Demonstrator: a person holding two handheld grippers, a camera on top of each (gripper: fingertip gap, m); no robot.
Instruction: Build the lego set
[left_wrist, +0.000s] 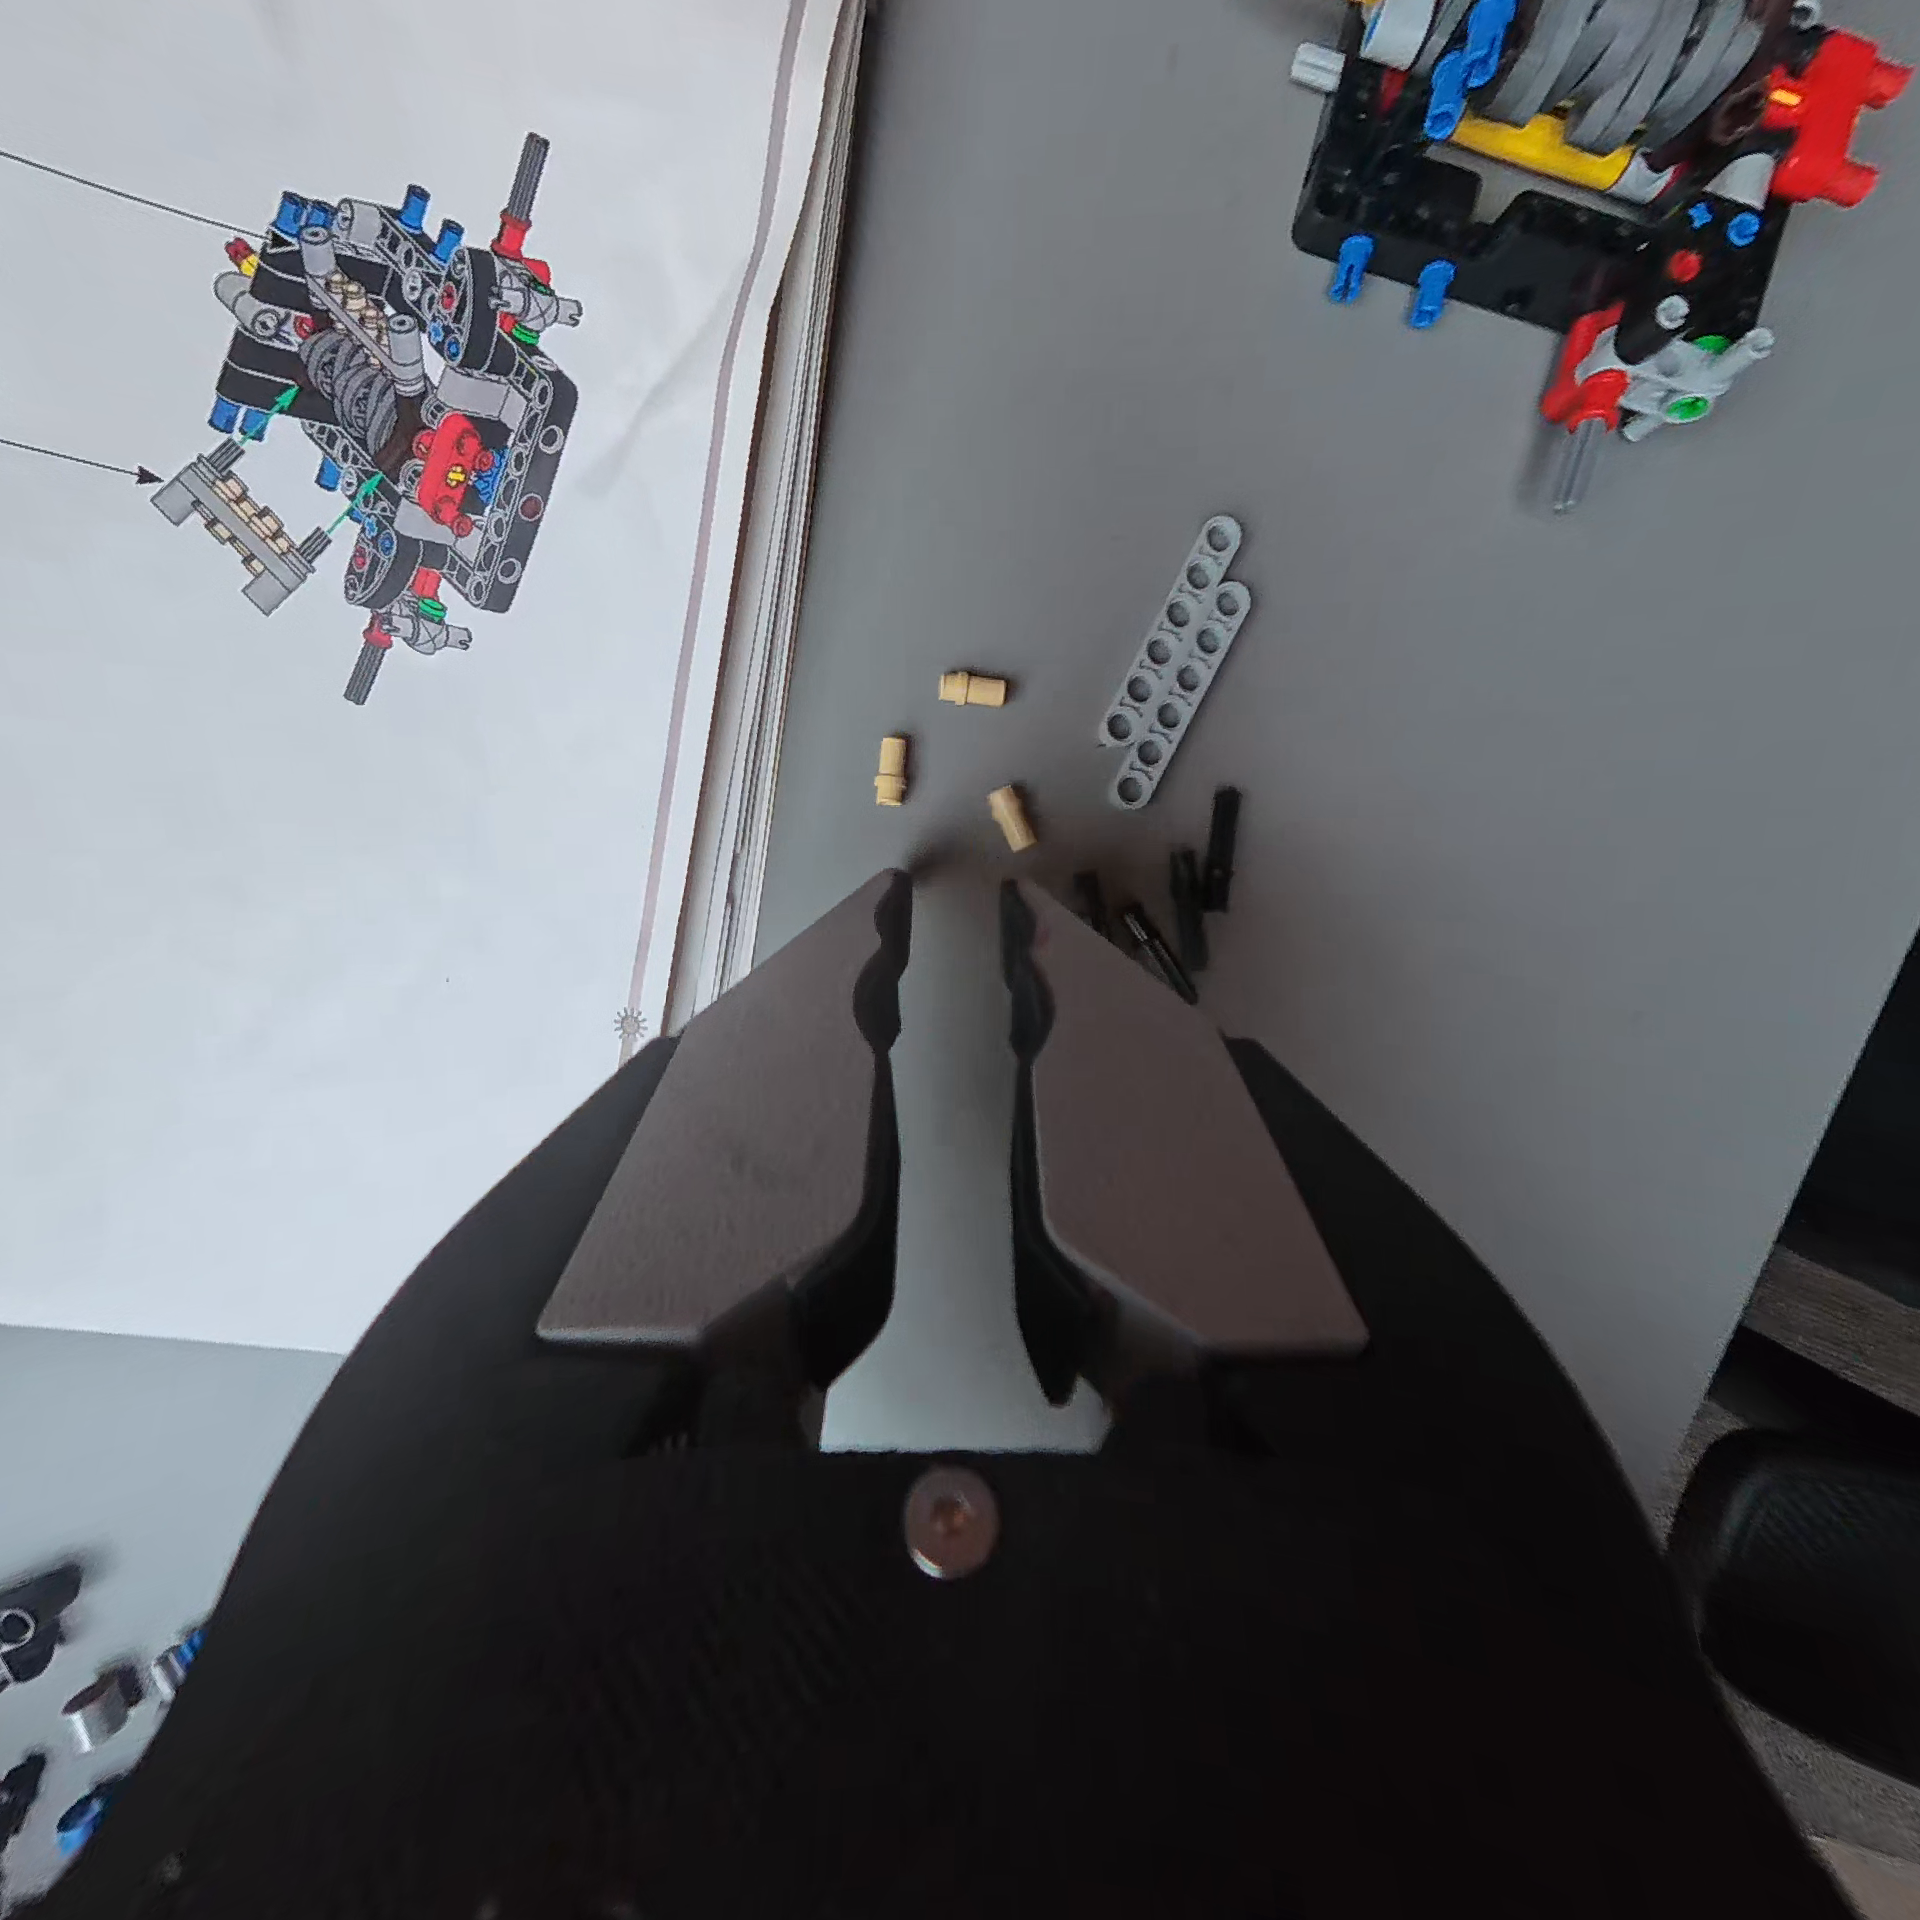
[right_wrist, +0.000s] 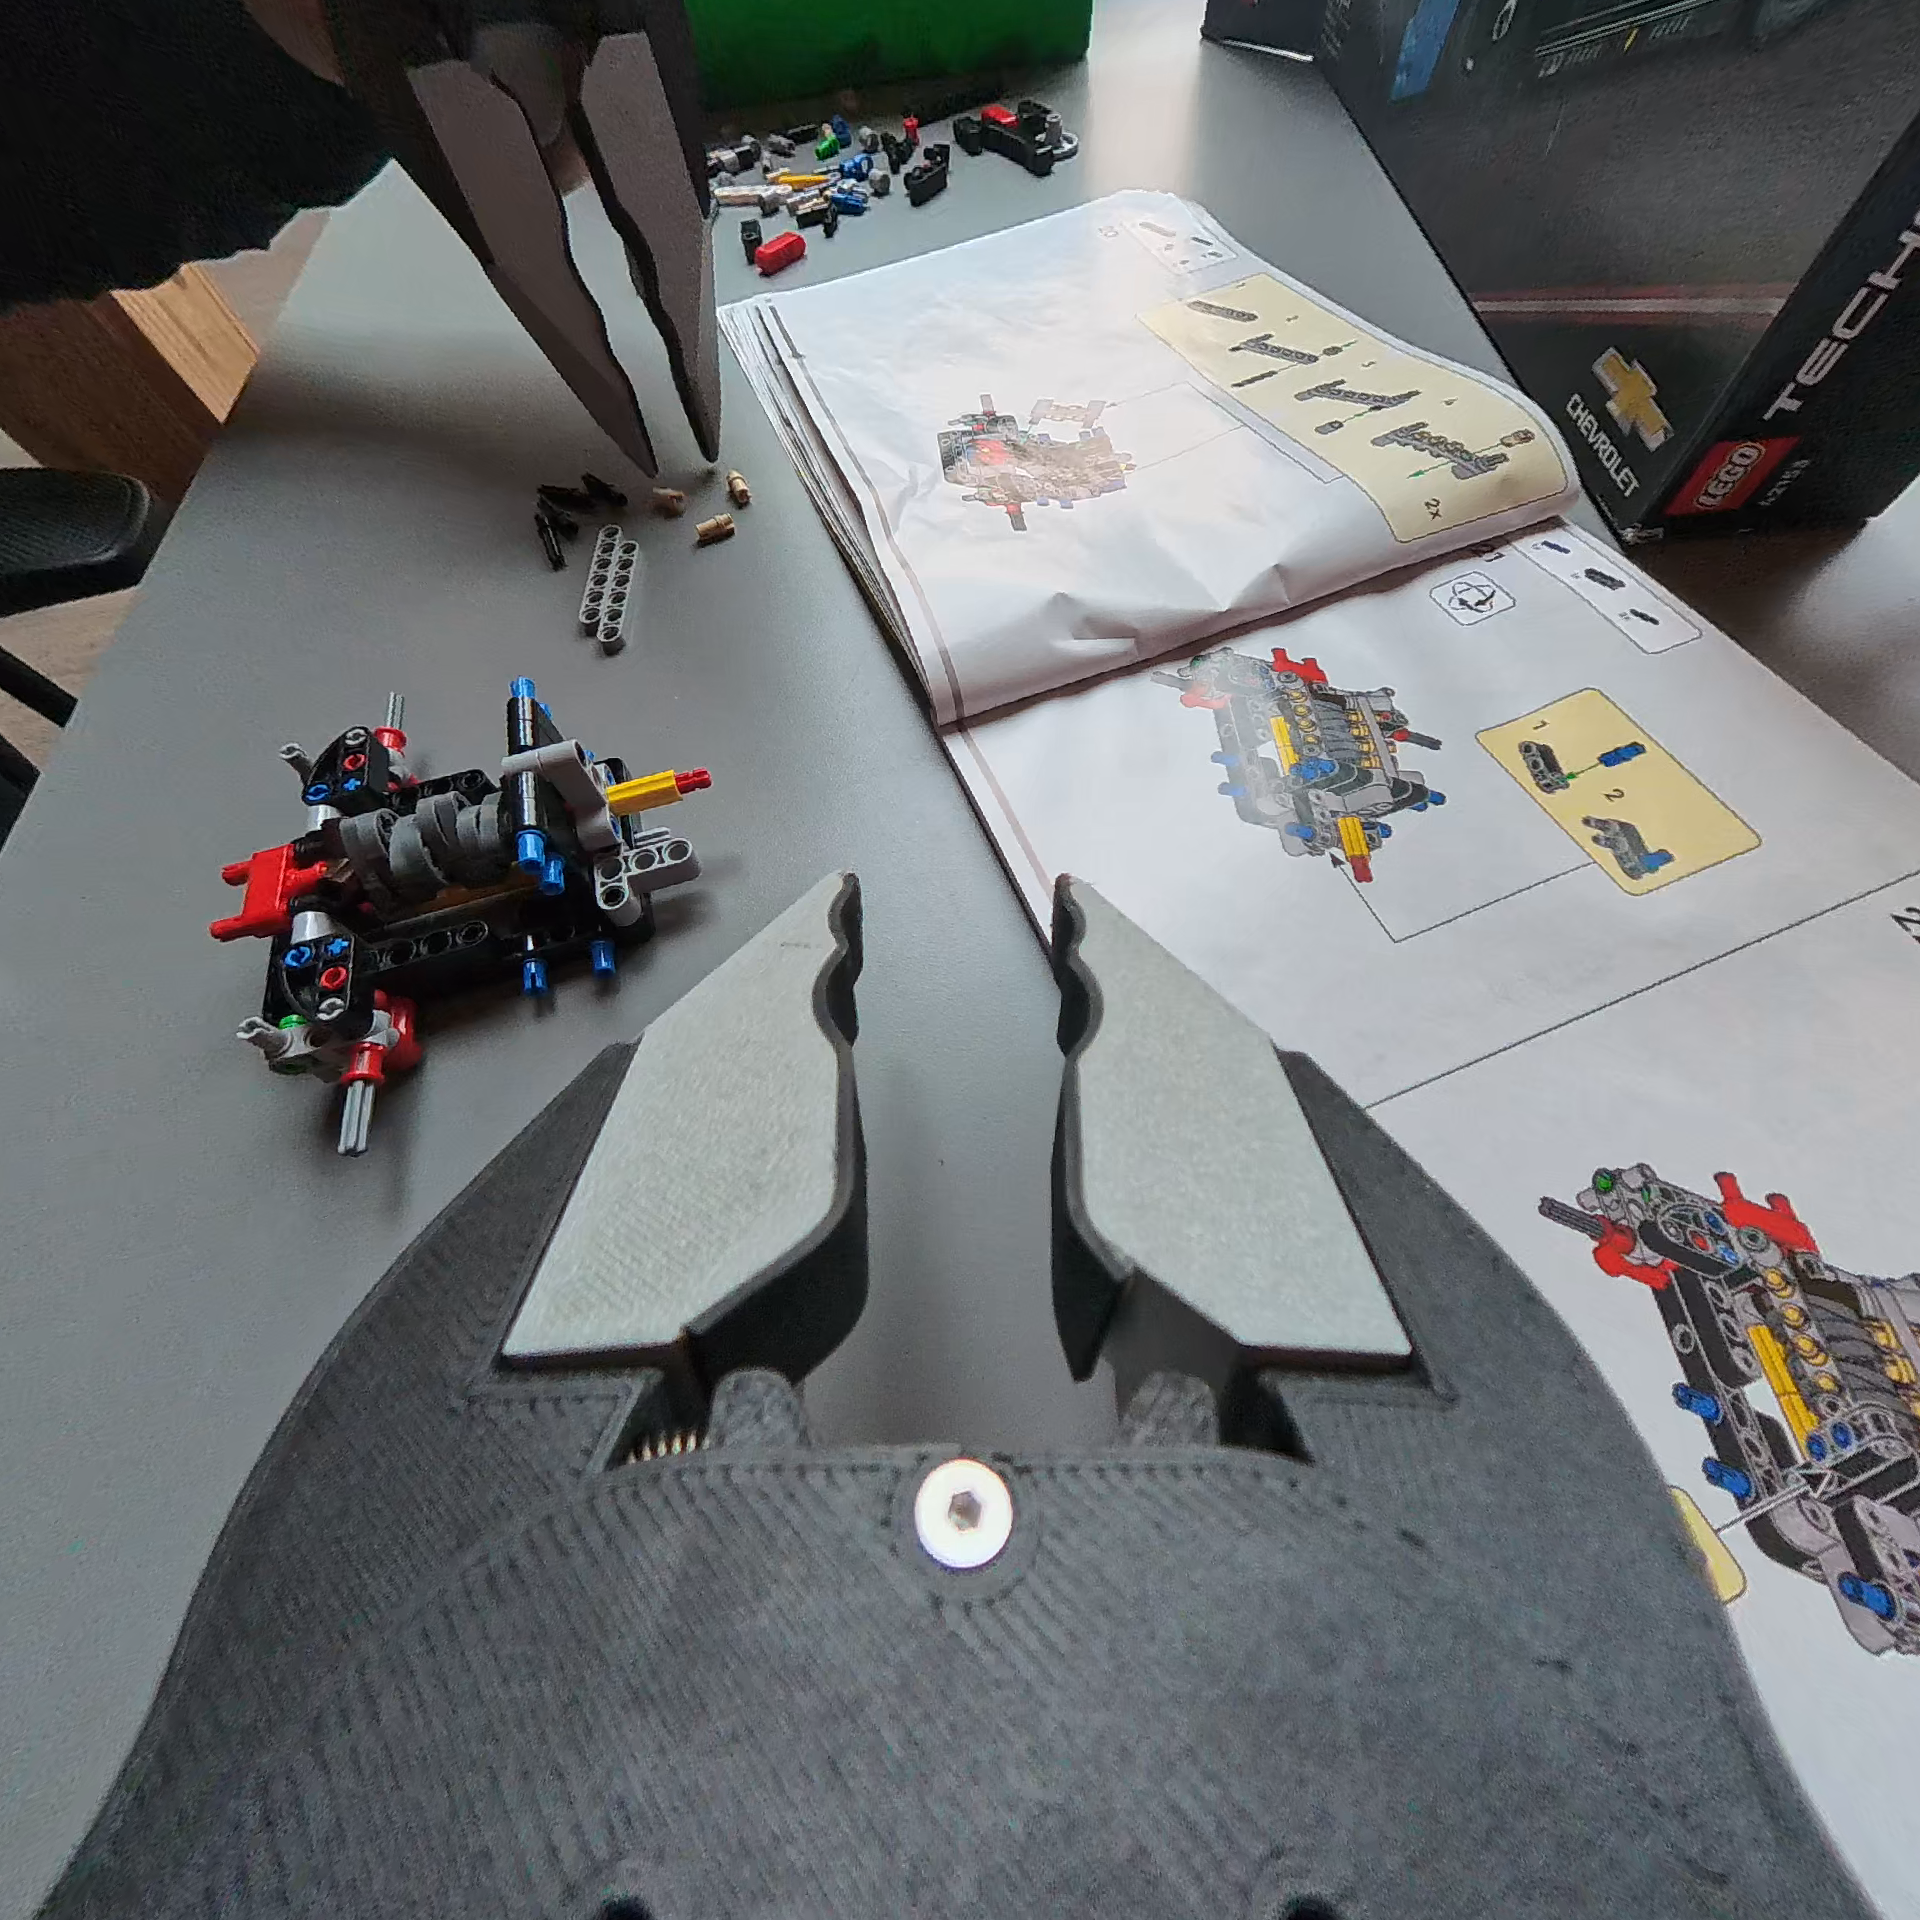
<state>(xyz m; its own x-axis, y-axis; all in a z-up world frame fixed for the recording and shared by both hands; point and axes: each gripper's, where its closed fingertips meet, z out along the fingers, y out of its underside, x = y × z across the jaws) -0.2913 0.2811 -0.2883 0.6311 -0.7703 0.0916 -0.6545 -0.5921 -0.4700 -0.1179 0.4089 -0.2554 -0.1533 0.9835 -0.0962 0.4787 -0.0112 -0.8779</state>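
Tan pins, three of them, lie loose on the grey counter (left_wrist: 1455, 831) just ahead of the left tongs (left_wrist: 956, 883), whose jaws stand narrowly apart with nothing between them; the nearest pin (left_wrist: 1011, 818) sits just off the right fingertip, the other two (left_wrist: 891, 770) (left_wrist: 974, 689) a little farther. Beside them lie two grey beams (left_wrist: 1177, 665) side by side and touching, and a huddle of black pins (left_wrist: 1184, 904) next to the left tongs' right finger. In the right wrist view the left tongs point down steeply with their tips close above the counter, between the black pins and the tan ones. The right tongs (right_wrist: 956, 914) hang wide and empty over the counter's bare middle, with the half-built assembly (right_wrist: 447, 862) to their left and the open instruction booklet (right_wrist: 1091, 582) to their right. These pins are likely light, hard, smooth plastic cylinders that will roll or skitter if nudged, so a pinch across the barrel, at the middle, seems safest. The beams look stiff and flat; taking one by its long edges should hold best. The assembly is heavier and knobbly, and its stuck-out axles could pop off, so its black frame is probably the place to hold.
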